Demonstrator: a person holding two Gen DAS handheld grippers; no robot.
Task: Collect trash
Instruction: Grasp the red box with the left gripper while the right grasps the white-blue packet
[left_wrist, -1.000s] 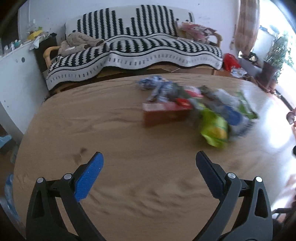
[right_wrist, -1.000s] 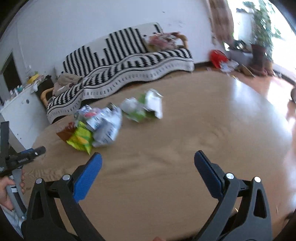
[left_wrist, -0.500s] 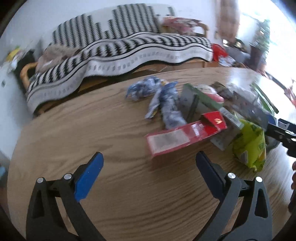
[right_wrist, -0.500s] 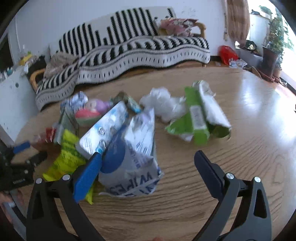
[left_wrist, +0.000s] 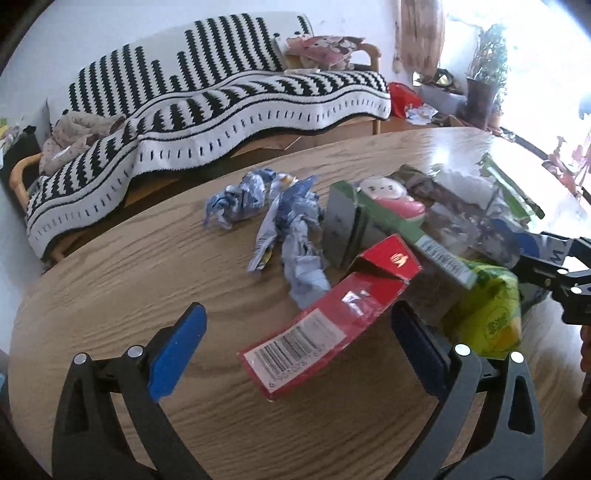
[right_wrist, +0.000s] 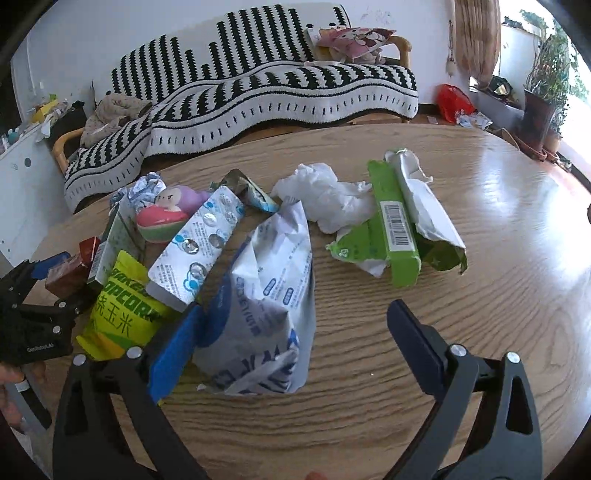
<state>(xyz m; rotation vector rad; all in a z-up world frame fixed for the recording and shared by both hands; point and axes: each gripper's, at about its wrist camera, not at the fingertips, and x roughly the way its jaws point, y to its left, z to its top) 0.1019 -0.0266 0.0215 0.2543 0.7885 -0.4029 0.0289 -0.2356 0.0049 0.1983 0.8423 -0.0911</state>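
- My left tool (left_wrist: 295, 343) hangs over the desk (left_wrist: 122, 266) with its fingers spread wide, pressing on nothing.
- The near end of a flattened red carton (left_wrist: 325, 325), barcode up, lies between those fingers, closer to the right one, flat on the wood.
- Past the carton are crumpled blue-and-white wrappers (left_wrist: 291, 221), and to its right a yellow-green popcorn bag (left_wrist: 487, 314) at the edge of the trash pile.
- My right tool (right_wrist: 291, 339) is also wide apart, its jaws just starting to close; the pads do not press on anything yet.
- A crumpled white-and-blue wipes pack (right_wrist: 266, 306) sits between its fingers, against the left blue pad (right_wrist: 173, 354), well clear of the right one.
- Left of the pack lie a blister-style foil pack (right_wrist: 199, 243) and the popcorn bag (right_wrist: 122, 314).
- Farther out rest a white crumpled tissue (right_wrist: 325, 195) and a torn green carton (right_wrist: 399, 229).
- At the left edge of the right wrist view, my left tool (right_wrist: 40, 295) shows beside the pile.
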